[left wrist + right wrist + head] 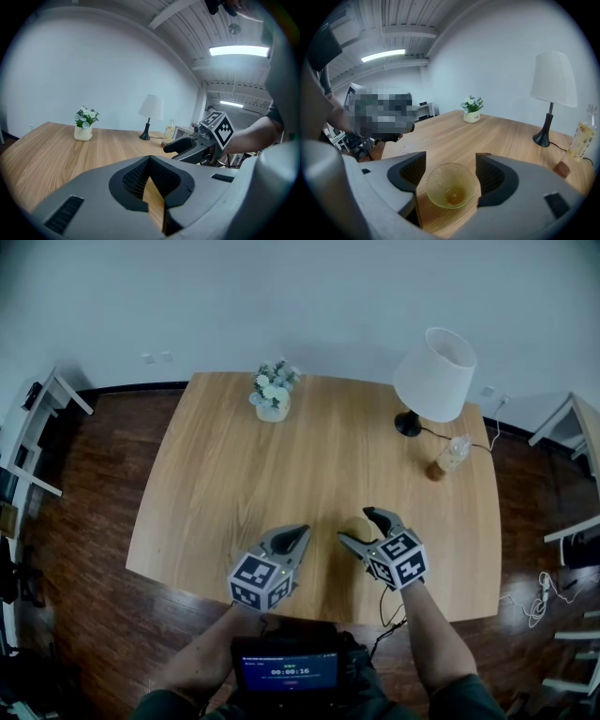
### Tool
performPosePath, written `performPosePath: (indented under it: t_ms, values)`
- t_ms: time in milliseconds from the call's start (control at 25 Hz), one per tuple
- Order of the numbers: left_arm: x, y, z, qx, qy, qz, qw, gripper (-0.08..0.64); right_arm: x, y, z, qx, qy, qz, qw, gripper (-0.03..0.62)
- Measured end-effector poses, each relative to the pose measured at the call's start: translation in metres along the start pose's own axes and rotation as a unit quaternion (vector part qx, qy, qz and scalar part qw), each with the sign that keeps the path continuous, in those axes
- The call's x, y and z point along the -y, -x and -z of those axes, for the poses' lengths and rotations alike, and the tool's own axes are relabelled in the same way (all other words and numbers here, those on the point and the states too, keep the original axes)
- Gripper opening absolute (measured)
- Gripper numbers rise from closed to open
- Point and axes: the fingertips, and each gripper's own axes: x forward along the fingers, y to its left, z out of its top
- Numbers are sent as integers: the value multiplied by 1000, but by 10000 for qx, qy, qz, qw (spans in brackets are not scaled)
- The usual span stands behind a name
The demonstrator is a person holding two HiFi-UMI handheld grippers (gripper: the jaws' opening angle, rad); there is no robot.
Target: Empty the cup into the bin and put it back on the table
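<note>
Our right gripper (354,524) stands wide open around the cup (450,185), its pads clear of the sides; the cup sits upright and empty on the table (281,465), near the front edge; our left gripper (302,531), closed on nothing, hovers just beside; lamp (433,376) and flowers (273,392) stand far back.

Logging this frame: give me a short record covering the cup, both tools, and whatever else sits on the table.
cup: clear yellowish, upright on the table, nothing visible inside
right tool: jaws apart on either side of the cup, not pressing it
left tool: jaws together, nothing between them
also on table: lamp, flower pot, bottle
bin: not in view
</note>
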Motion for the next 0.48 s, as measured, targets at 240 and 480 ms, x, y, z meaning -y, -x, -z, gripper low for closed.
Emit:
performPosePath:
  t_ms: [240,480]
  values:
    - [1,3,17,-120,47,-146,9998,5,1,-1,21,-132,-47,54,9999,391]
    - [-1,-1,35,-286,108,-275,9992,27,0,-2,37,-128,-149,-1,9998,449]
